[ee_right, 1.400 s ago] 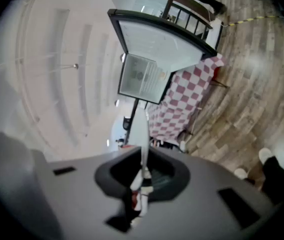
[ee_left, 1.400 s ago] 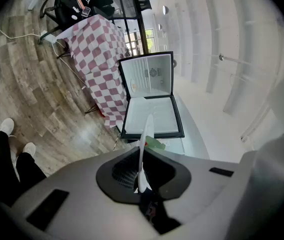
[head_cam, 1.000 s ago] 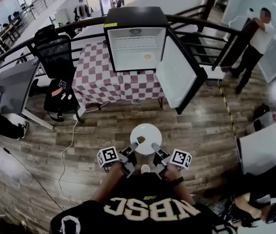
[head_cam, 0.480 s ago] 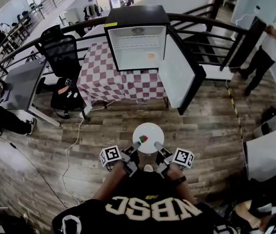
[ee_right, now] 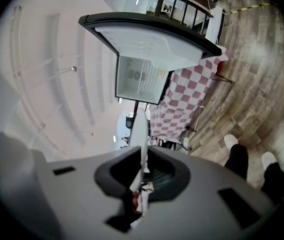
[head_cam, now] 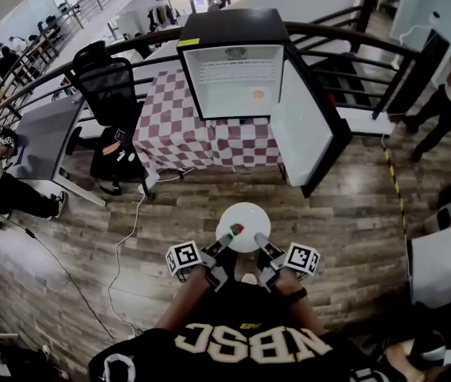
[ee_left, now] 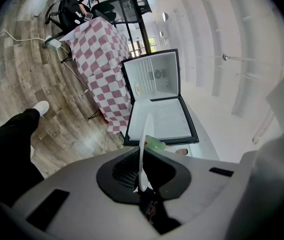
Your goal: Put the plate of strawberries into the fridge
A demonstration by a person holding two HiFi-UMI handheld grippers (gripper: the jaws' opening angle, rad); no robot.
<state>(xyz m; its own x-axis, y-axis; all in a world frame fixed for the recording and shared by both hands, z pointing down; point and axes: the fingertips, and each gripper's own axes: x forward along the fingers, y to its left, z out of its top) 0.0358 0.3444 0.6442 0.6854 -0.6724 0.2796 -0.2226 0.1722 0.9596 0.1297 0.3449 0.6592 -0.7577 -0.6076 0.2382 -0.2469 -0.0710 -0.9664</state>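
A white plate [head_cam: 243, 226] with a strawberry [head_cam: 232, 230] on its left side is carried level above the wooden floor. My left gripper [head_cam: 223, 242] is shut on the plate's left rim and my right gripper [head_cam: 258, 241] is shut on its right rim. In the left gripper view the plate [ee_left: 143, 154] shows edge-on between the jaws, with the strawberry [ee_left: 157, 144] beside it. In the right gripper view the plate [ee_right: 140, 134] is also edge-on in the jaws. Ahead, a small black fridge [head_cam: 233, 58] stands open on a table, its door [head_cam: 301, 126] swung to the right.
The fridge sits on a table with a red-and-white checked cloth [head_cam: 185, 130]. A black office chair [head_cam: 110, 110] and a grey desk [head_cam: 38, 138] stand to the left. A dark railing [head_cam: 352, 46] runs behind. People stand at the far right and left. A white cable [head_cam: 126, 237] lies on the floor.
The view has shifted closer to the fridge and slightly left of it; the plate stays held between both grippers. The person at the right has moved toward the frame edge.
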